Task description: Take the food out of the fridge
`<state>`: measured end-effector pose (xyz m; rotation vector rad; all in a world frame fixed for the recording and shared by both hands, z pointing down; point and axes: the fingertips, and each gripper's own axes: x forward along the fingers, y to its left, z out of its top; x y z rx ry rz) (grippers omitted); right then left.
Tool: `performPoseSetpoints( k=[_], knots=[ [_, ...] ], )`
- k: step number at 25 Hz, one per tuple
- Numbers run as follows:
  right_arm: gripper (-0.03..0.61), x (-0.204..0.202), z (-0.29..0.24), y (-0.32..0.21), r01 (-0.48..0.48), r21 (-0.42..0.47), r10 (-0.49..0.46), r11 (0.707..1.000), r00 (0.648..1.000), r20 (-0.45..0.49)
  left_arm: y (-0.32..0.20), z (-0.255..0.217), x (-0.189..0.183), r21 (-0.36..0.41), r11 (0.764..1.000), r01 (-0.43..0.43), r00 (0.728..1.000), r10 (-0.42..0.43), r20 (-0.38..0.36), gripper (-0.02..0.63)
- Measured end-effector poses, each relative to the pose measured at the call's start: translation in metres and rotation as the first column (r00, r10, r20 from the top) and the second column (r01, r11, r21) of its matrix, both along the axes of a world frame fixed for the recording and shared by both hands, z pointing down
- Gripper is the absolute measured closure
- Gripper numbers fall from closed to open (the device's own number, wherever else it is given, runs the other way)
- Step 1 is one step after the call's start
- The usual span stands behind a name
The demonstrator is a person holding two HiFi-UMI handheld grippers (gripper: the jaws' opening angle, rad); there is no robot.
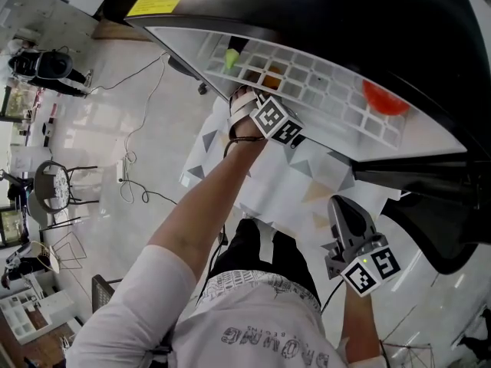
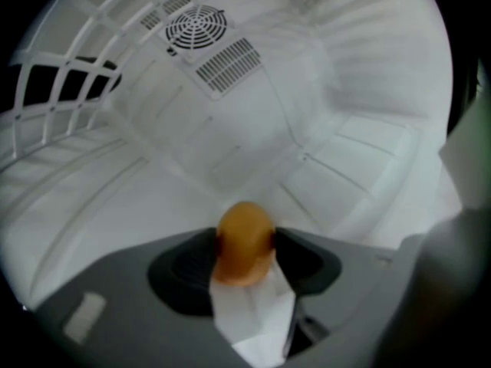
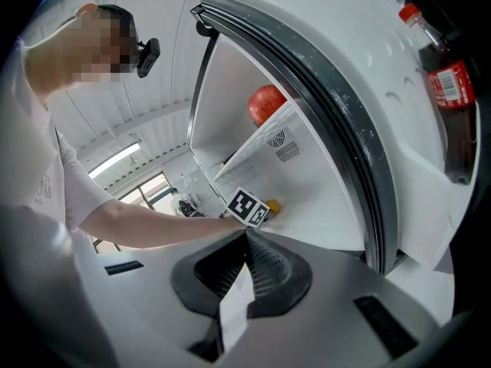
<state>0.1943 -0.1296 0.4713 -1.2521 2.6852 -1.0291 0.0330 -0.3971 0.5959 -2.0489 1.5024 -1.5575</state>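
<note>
1. reaching inside the fridge (image 2: 253,129), your left gripper (image 2: 245,253) grasps the orange food (image 2: 245,234) between both jaws.
2. your right gripper (image 3: 245,234): clenched, empty, outside the fridge.
3. red food (image 1: 381,98) on wire shelf (image 1: 322,79).

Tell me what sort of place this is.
Probably a lab or test room, not a home kitchen: the open fridge stands on a pale floor with loose cables trailing across it, and dark equipment on a stand and a wire chair sit nearby.

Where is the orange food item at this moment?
In the left gripper view the orange food item sits low centre, held by the left gripper, inside the fridge below the wire shelf.
</note>
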Motion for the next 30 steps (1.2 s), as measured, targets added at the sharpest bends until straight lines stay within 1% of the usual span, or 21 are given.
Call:
performPoseSetpoints(
  k=[6, 11, 14, 17, 22, 30],
  knots=[
    [0.591, -0.005, 0.004, -0.001, 0.002, -0.002, -0.002, 1.0, 1.0, 0.003, 0.003, -0.007, 0.001, 0.01, 1.0, -0.014, 0.999, 0.014, -0.038, 0.385],
    [0.591, -0.012, 0.002, -0.002, 0.0, 0.005, 0.0, 1.0, 1.0, 0.0, 0.016, -0.015, 0.004, -0.005, 0.999, -0.048, 0.991, 0.046, -0.127, 0.39],
    [0.591, -0.016, -0.001, -0.002, -0.007, 0.009, 0.007, 1.0, 1.0, -0.003, 0.031, -0.018, 0.007, -0.005, 0.996, -0.085, 0.982, 0.083, -0.169, 0.391],
    [0.591, -0.022, -0.005, -0.001, -0.015, 0.017, 0.015, 1.0, 1.0, -0.005, 0.049, -0.029, 0.017, 0.012, 0.991, -0.137, 0.968, 0.136, -0.212, 0.391],
    [0.591, -0.032, -0.017, 0.0, -0.03, 0.04, 0.03, 0.999, 0.999, -0.013, 0.078, -0.046, 0.026, 0.022, 0.98, -0.197, 0.938, 0.195, -0.286, 0.393],
    [0.591, -0.043, -0.035, 0.0, -0.082, 0.071, 0.084, 0.994, 0.996, -0.022, 0.115, -0.077, 0.017, 0.049, 0.962, -0.269, 0.888, 0.267, -0.374, 0.393]
  ],
)
